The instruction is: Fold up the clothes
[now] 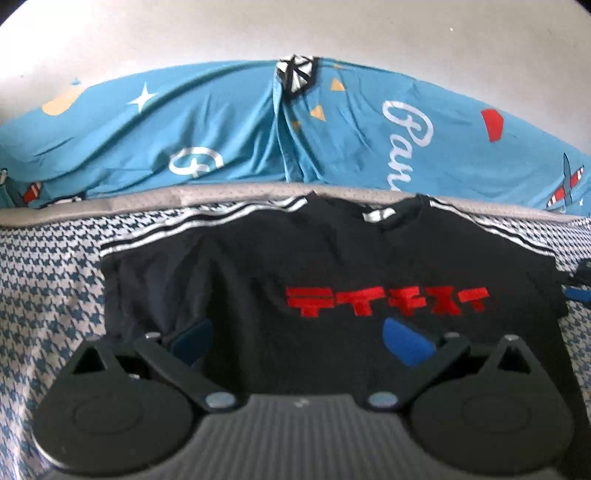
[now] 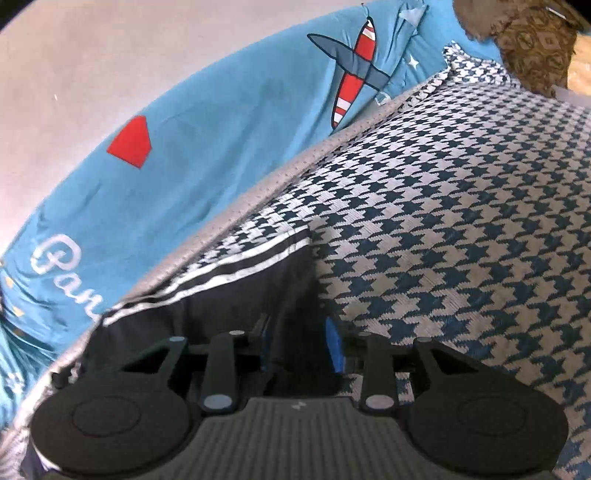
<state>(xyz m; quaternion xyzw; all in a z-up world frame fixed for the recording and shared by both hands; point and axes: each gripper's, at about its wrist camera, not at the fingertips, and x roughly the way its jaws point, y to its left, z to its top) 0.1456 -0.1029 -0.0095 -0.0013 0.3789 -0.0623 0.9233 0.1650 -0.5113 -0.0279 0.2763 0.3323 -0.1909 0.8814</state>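
Observation:
A black T-shirt [image 1: 332,258] with red lettering and white-striped shoulders lies flat, front up, on the houndstooth bed cover [image 1: 48,295]. My left gripper [image 1: 298,341] hovers over the shirt's lower chest, its blue fingers [image 1: 404,343] spread wide and holding nothing. In the right wrist view, my right gripper [image 2: 299,345] sits at the shirt's striped sleeve edge [image 2: 221,295]. Its fingers [image 2: 334,347] stand a little apart with dark cloth lying in the gap, not visibly pinched. Part of the right gripper [image 1: 578,291] shows at the far right of the left wrist view.
A blue printed sheet [image 1: 221,122] with planes and white script is bunched along the far side of the bed against a pale wall [image 1: 295,29]. A brown patterned cloth [image 2: 535,44] lies at the far right corner. Houndstooth cover [image 2: 443,221] stretches to the right of the shirt.

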